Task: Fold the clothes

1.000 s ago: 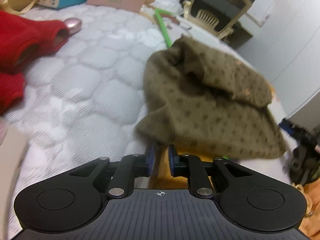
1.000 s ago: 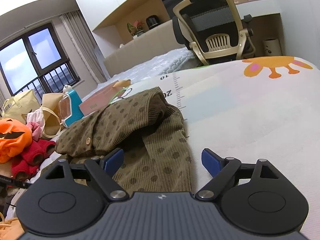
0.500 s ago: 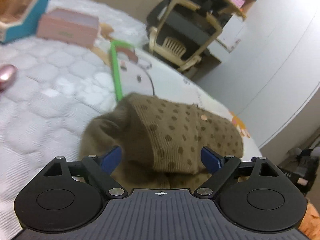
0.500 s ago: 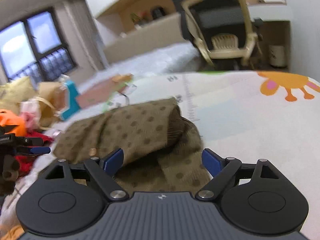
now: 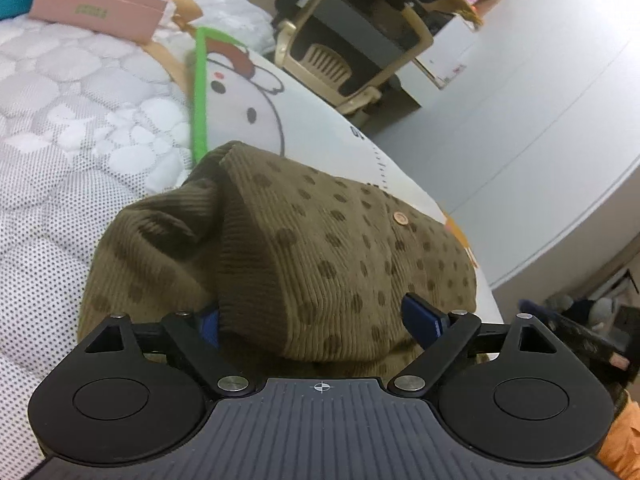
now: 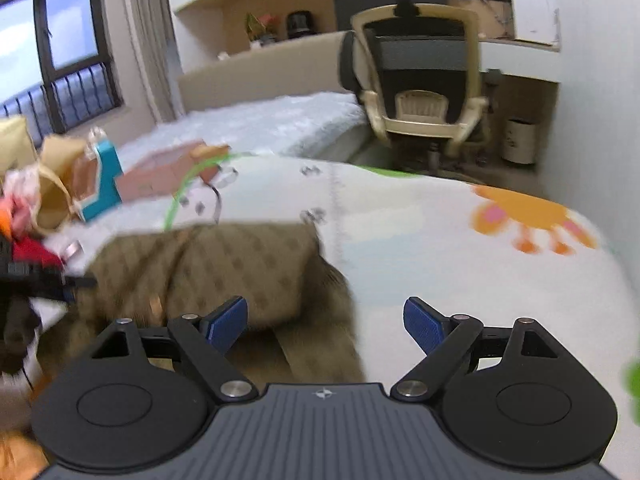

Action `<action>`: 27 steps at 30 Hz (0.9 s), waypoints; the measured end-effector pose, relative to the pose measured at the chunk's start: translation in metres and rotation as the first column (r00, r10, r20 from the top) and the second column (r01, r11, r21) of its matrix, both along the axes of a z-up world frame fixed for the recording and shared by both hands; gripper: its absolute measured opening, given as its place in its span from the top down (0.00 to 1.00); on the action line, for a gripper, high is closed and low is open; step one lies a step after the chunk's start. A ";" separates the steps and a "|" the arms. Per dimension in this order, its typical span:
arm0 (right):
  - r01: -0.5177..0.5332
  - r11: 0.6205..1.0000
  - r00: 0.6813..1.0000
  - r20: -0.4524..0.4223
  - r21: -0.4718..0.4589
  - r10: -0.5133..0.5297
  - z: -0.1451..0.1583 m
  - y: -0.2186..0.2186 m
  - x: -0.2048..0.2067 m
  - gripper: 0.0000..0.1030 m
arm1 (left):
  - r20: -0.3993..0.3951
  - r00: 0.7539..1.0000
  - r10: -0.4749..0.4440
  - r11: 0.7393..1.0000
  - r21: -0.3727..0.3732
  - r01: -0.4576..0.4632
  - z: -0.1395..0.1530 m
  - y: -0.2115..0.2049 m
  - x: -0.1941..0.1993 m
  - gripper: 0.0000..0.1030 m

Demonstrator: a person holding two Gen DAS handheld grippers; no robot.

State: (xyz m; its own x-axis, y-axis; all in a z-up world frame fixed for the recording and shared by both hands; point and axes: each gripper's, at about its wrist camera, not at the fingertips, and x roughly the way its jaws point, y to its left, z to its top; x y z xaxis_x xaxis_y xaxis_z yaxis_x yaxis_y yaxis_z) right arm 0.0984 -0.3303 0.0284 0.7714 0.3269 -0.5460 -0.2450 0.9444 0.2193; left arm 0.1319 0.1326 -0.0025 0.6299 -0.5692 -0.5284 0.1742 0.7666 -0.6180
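Observation:
An olive-brown dotted knit garment (image 5: 320,248) lies bunched and partly folded on the bed, a small round button on its top layer. My left gripper (image 5: 316,322) is open, its blue pads on either side of the garment's near folded edge; the left pad is half hidden behind the cloth. In the right wrist view the same garment (image 6: 224,264) lies blurred, left of centre. My right gripper (image 6: 326,322) is open above its right edge, with only the left pad over cloth and the play mat (image 6: 440,264) below the rest.
A pink box (image 5: 100,0) and quilted mattress (image 5: 60,128) lie to the left. An office chair (image 6: 420,80) stands beyond the bed's far edge. Red clothes (image 6: 30,252) and a teal box (image 6: 104,176) crowd the left side. The white wall (image 5: 540,100) is close on the right.
My left gripper, shut a second ago, opened and closed in on the garment's folded edge. The right gripper stayed open and swung right, lifting slightly; the garment now lies flatter.

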 end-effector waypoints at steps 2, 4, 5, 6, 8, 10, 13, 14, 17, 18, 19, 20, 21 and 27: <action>-0.029 0.999 1.000 -0.008 0.035 0.029 -0.016 0.016 0.030 0.16 | 0.001 1.000 0.026 1.000 0.009 -0.026 -0.002 -0.002 -0.001 0.25; -0.065 0.997 0.998 -0.022 0.031 0.066 -0.034 0.034 0.053 0.42 | -0.002 0.999 0.046 0.999 0.028 -0.046 -0.004 -0.003 0.000 0.44; -0.098 0.995 0.995 -0.031 0.026 0.099 -0.038 0.042 0.059 0.58 | -0.005 0.999 0.046 0.998 0.047 -0.046 -0.004 -0.004 0.001 0.59; -0.111 0.994 0.993 -0.029 0.000 0.111 -0.037 0.051 0.059 0.73 | -0.004 0.999 0.043 0.997 0.065 -0.042 -0.002 -0.004 0.001 0.68; -0.122 0.992 0.992 0.025 -0.034 0.123 -0.019 0.057 0.044 0.85 | 0.028 0.999 0.023 0.994 0.103 -0.025 0.015 -0.004 -0.007 0.75; -0.152 0.988 0.984 0.092 -0.033 0.155 0.010 0.055 0.016 0.89 | 0.088 0.996 -0.008 0.994 0.114 -0.002 0.042 0.001 -0.023 0.76; -0.196 0.980 0.971 0.128 -0.038 0.200 0.031 0.048 -0.027 0.90 | 0.172 0.984 -0.048 0.992 0.122 0.027 0.078 0.011 -0.058 0.76; -0.201 0.979 0.972 0.119 -0.047 0.205 0.028 0.046 -0.038 0.90 | 0.193 0.980 -0.058 0.991 0.131 0.033 0.085 0.014 -0.071 0.76; -0.213 0.974 0.971 0.091 -0.073 0.219 0.020 0.040 -0.070 0.88 | 0.163 0.982 -0.091 0.988 0.139 0.068 0.074 0.016 -0.100 0.62; -0.218 0.971 0.974 0.046 -0.099 0.223 0.007 0.040 -0.072 0.83 | 0.138 0.985 -0.103 0.987 0.139 0.084 0.064 0.015 -0.105 0.55; -0.212 0.972 0.977 -0.004 -0.100 0.213 -0.005 0.037 -0.071 0.77 | 0.102 0.989 -0.111 0.986 0.135 0.096 0.054 0.016 -0.108 0.51; -0.205 0.974 0.978 -0.054 -0.100 0.201 -0.016 0.034 -0.070 0.74 | 0.062 0.991 -0.116 0.986 0.129 0.108 0.043 0.017 -0.110 0.46; -0.198 0.978 0.977 -0.096 -0.067 0.191 -0.022 0.027 -0.067 0.66 | 0.031 0.993 -0.113 0.986 0.125 0.108 0.036 0.019 -0.110 0.43; -0.115 0.973 0.991 -0.042 0.201 0.125 0.004 -0.016 -0.037 0.27 | 0.051 0.997 -0.059 0.998 -0.012 0.060 0.046 0.046 -0.074 0.09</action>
